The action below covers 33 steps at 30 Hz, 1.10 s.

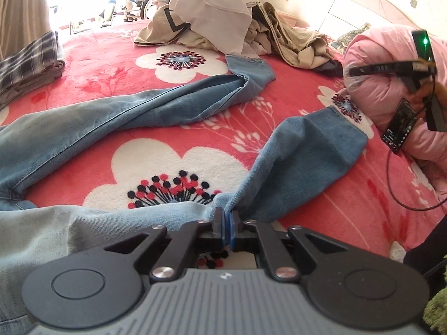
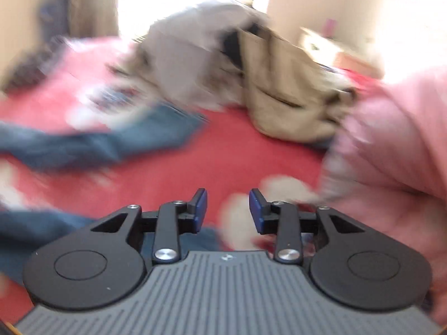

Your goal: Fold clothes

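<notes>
The blue jeans [image 1: 156, 111] lay spread across the red flowered bed [image 1: 321, 212], legs apart. Your left tool [image 1: 225, 217] was clamped on a fold of the nearer leg. Your right tool [image 2: 228, 205] was open over the bedcover, holding nothing, its view blurred. A heap of beige clothes [image 1: 223, 19] sat beyond, a pink quilt [image 1: 391, 64] to the right.

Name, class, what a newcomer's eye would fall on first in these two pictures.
First, the blue jeans sprawled across the red flowered blanket, one leg pinched in the left gripper, whose jaws are closed on the denim. Behind them, a heap of beige clothes sits at the bed's far side. In the blurred right view, the right gripper hangs open over the blanket, holding nothing.
</notes>
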Tool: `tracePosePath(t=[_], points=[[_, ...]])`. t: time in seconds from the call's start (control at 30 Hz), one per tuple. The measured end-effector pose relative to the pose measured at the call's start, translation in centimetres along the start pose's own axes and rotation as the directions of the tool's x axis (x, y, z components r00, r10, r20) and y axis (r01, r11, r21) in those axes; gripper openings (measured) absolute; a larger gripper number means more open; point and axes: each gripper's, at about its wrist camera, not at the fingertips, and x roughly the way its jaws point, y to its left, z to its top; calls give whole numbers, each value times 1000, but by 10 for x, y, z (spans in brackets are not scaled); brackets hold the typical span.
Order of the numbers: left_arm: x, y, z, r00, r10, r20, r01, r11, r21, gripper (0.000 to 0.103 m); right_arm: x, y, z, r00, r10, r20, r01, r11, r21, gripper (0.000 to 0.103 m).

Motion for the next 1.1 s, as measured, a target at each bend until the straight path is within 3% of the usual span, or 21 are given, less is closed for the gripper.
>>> tracePosePath(t=[0.03, 0.07, 0.13, 0.23, 0.27, 0.37, 0.43, 0.5, 0.6, 0.63, 0.73, 0.77, 0.8, 0.9, 0.97, 1.0, 1.03, 1.07, 1.1], points=[[-1, -1, 0, 1000, -2, 0, 2, 1000, 2, 4, 4, 3, 4, 993, 116, -20, -116, 993, 32, 46], [-2, -1, -1, 1000, -4, 0, 4, 1000, 4, 4, 13, 7, 7, 972, 226, -66, -219, 971, 97, 51], [-3, -3, -3, 1000, -9, -2, 9, 1000, 9, 4, 37, 15, 9, 908, 386, -165, -340, 906, 251, 52], [-6, -5, -5, 1000, -17, -5, 17, 1000, 9, 4, 73, 19, 9, 825, 503, -259, -355, 817, 455, 53], [-7, -5, -6, 1000, -18, -4, 18, 1000, 8, 4, 79, 21, 10, 815, 514, -265, -352, 805, 478, 53], [-10, -6, -8, 1000, -23, 0, 23, 1000, 8, 4, 83, 31, 19, 805, 532, -263, -415, 821, 392, 54], [-11, -4, -7, 1000, -25, 2, 25, 1000, 11, 4, 82, 38, 25, 769, 595, -234, -532, 799, 282, 59], [-12, -3, -6, 1000, -28, 4, 27, 1000, 14, 4, 87, 47, 34, 703, 674, -227, -666, 736, 122, 68], [-11, -2, -5, 1000, -26, 4, 26, 999, 25, 4, 112, 59, 48, 608, 750, -262, -785, 618, -52, 87], [-11, -2, -5, 1000, -24, 4, 24, 999, 26, 4, 129, 62, 49, 571, 762, -306, -805, 593, -26, 87], [-12, -2, -4, 1000, -18, 5, 18, 1000, 20, 4, 178, 71, 44, 403, 799, -446, -843, 514, 159, 87], [-12, -2, -4, 1000, -16, 6, 16, 1000, 18, 4, 186, 75, 38, 362, 792, -492, -846, 501, 185, 87], [-12, -2, -4, 1000, -14, 8, 14, 1000, 16, 4, 193, 78, 32, 324, 778, -539, -847, 492, 201, 87], [-12, -2, -3, 1000, -10, 13, 10, 1000, 12, 4, 186, 89, 11, 246, 701, -669, -870, 464, 167, 87], [-11, 0, -2, 1000, -10, 15, 9, 1000, 9, 4, 174, 88, 7, 227, 685, -692, -886, 441, 146, 86], [-10, 1, -1, 1000, -8, 17, 8, 1000, 9, 4, 169, 86, 6, 229, 676, -701, -889, 439, 133, 78], [-10, 2, -1, 1000, -7, 19, 7, 1000, 9, 4, 165, 84, 6, 255, 663, -704, -881, 460, 114, 70], [-9, 2, 0, 1000, -6, 22, 6, 1000, 9, 4, 160, 81, 5, 289, 646, -707, -871, 484, 86, 49], [-9, 3, 1, 1000, -5, 27, 5, 1000, 10, 4, 155, 79, 5, 338, 617, -710, -857, 513, 37, 29]])
